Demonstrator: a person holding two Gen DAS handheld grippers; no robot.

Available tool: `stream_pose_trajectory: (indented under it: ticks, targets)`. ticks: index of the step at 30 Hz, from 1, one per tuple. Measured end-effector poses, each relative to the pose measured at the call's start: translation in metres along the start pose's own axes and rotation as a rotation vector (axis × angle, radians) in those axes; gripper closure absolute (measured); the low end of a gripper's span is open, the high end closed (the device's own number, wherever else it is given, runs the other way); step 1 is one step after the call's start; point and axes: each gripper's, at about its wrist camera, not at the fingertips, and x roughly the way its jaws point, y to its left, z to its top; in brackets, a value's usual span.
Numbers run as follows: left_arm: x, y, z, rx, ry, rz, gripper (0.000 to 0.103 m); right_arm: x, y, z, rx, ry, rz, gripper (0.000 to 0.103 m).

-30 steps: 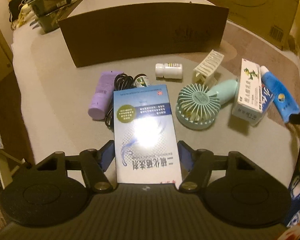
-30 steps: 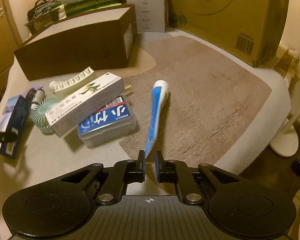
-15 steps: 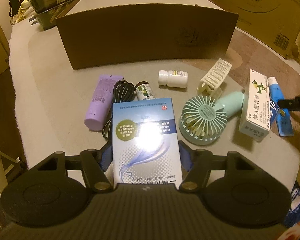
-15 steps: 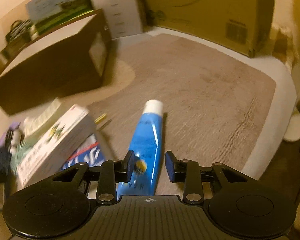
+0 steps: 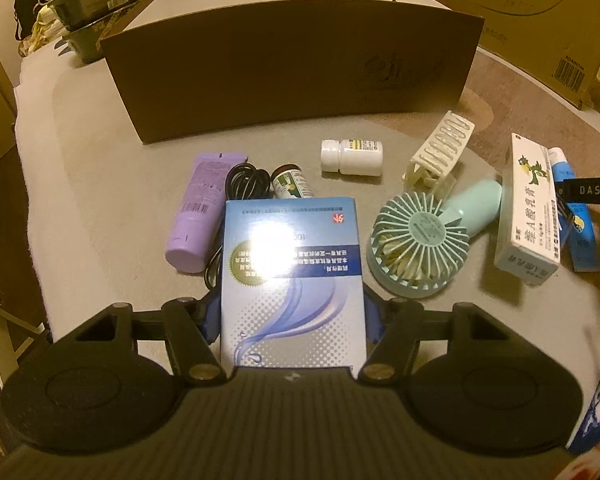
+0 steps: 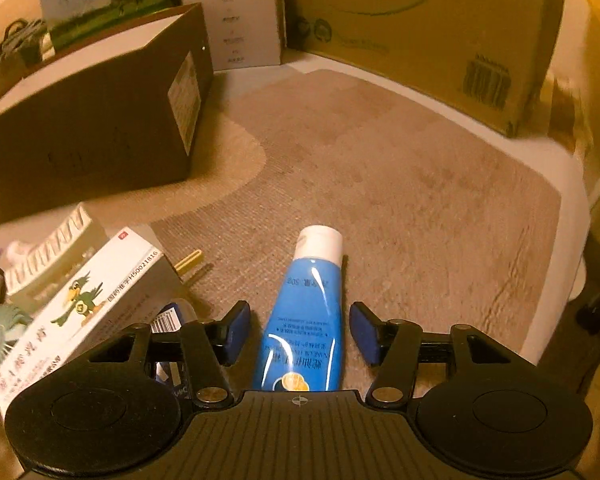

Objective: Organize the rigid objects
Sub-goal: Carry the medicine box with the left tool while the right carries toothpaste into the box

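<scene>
The left gripper (image 5: 293,312) clasped a blue-and-white box (image 5: 292,280) by its sides, above the tabletop (image 5: 100,184), closing a little tighter on it. The right gripper (image 6: 299,330) was spreading its jaws around a blue tube (image 6: 306,320) lying on the brown mat (image 6: 400,184), pads clear of it. Beside it lay a white carton (image 6: 80,300), a mint fan (image 5: 420,240) and the brown cardboard box (image 5: 292,72) behind.
</scene>
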Motion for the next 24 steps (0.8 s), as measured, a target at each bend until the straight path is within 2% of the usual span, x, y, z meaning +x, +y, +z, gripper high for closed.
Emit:
stream_pose_trajectory:
  ticks: [2, 3, 13, 18, 24]
  targets:
    - [0.000, -0.001, 0.000, 0.011, -0.009, 0.005, 0.041, -0.001, -0.002, 0.000, -0.016, -0.002, -0.005, 0.063]
    - [-0.001, -0.002, 0.000, 0.016, -0.012, 0.008, 0.041, -0.002, -0.003, 0.000, -0.026, -0.001, 0.001, 0.064]
    - [-0.020, -0.004, 0.004, 0.031, -0.063, 0.030, 0.041, -0.026, -0.018, -0.010, -0.019, 0.009, 0.051, 0.066]
    - [-0.045, -0.004, 0.009, 0.031, -0.108, 0.041, 0.041, -0.055, -0.021, -0.006, -0.007, -0.038, 0.084, 0.066]
    - [-0.080, 0.000, 0.019, 0.024, -0.169, 0.055, 0.041, -0.098, -0.013, 0.008, -0.019, -0.107, 0.172, 0.066]
